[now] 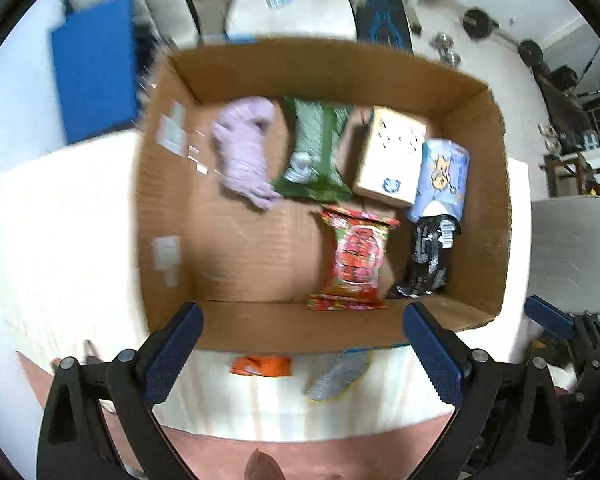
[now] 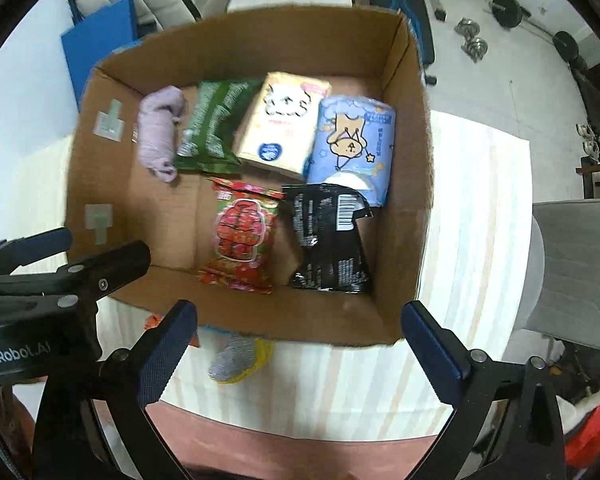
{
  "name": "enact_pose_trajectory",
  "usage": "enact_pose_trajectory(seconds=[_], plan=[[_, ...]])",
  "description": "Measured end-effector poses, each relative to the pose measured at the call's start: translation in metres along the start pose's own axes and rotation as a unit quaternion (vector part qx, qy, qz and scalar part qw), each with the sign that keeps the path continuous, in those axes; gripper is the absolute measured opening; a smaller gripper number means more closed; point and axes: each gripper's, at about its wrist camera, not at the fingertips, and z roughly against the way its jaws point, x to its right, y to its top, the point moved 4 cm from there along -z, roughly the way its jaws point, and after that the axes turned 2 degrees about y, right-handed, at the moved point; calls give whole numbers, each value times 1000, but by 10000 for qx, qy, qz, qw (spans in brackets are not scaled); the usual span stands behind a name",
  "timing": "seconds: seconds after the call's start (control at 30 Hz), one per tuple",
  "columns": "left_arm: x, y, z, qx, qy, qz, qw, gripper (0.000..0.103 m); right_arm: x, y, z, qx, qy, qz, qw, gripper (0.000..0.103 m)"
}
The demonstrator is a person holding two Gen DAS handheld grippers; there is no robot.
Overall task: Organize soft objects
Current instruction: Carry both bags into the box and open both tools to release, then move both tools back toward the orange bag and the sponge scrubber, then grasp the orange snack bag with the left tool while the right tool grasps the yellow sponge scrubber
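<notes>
An open cardboard box [image 1: 496, 200] [image 2: 408, 120] stands on a striped table. Inside lie a lilac cloth [image 1: 246, 152] [image 2: 158, 132], a green packet [image 1: 316, 148] [image 2: 214, 128], a cream tissue pack [image 1: 392, 156] [image 2: 282, 120], a blue tissue roll pack [image 1: 444, 176] [image 2: 354, 144], a red snack packet [image 1: 356, 256] [image 2: 242, 236] and a black packet [image 1: 426, 260] [image 2: 330, 240]. My left gripper [image 1: 302, 354] hangs open above the box's near wall, nothing between its fingers. My right gripper [image 2: 298, 354] is open too, above the near wall, also holding nothing.
An orange packet [image 1: 262, 365] and a grey-and-yellow scouring pad [image 1: 338, 374] [image 2: 236, 354] lie on the table just outside the box's near wall. A grey chair [image 2: 580, 268] stands to the right. A blue mat [image 1: 94, 68] and weights lie on the floor beyond.
</notes>
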Motion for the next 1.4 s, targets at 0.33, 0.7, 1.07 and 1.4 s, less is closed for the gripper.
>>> enact_pose_trajectory(seconds=[0.33, 0.7, 1.07, 1.4], plan=[[-29, -92, 4, 1190, 1099, -172, 9867, 102, -27, -99, 0, 844, 302, -443, 9950, 103], [-76, -131, -92, 486, 1526, 31, 9871, 102, -44, -123, -137, 40, 471, -1214, 9915, 91], [-73, -125, -121, 323, 1261, -59, 9915, 102, -40, -138, -159, -264, -44, -970, 9949, 55], [-21, -113, -165, -325, 565, -519, 9965, 102, -2, -165, -157, -428, -89, -1108, 9929, 55]])
